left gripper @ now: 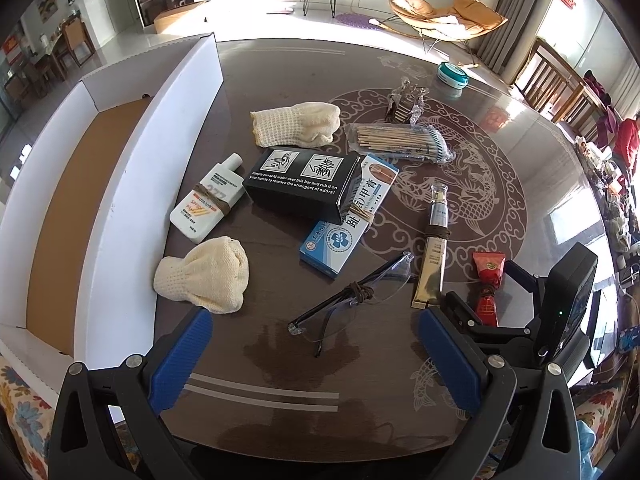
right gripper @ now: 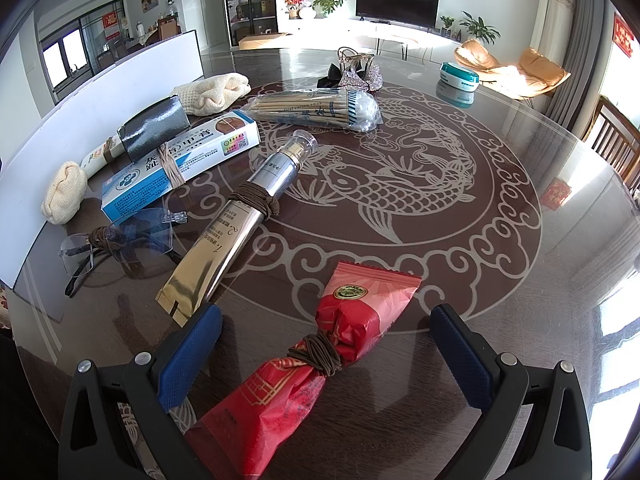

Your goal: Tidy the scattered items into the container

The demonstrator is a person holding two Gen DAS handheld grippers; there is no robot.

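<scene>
A white cardboard box (left gripper: 132, 168) with a brown floor stands open at the table's left. Scattered on the dark table are two cream cloths (left gripper: 204, 276), a white bottle (left gripper: 208, 200), a black carton (left gripper: 302, 182), a blue-and-white carton (left gripper: 344, 220), glasses (left gripper: 352, 296), a silver-gold tube (left gripper: 434, 248), cotton swabs (left gripper: 400, 142) and a red packet (right gripper: 320, 356). My left gripper (left gripper: 316, 328) hangs open just short of the glasses. My right gripper (right gripper: 326, 328) is open, its blue pads either side of the red packet and apart from it. The same packet (left gripper: 488, 284) shows in the left view.
A teal-lidded tin (left gripper: 452, 74) sits at the table's far right, with a crumpled glittery wrapper (right gripper: 358, 72) behind the swabs. The box wall (right gripper: 100, 120) runs along the left. Chairs (left gripper: 560, 76) stand beyond the right edge.
</scene>
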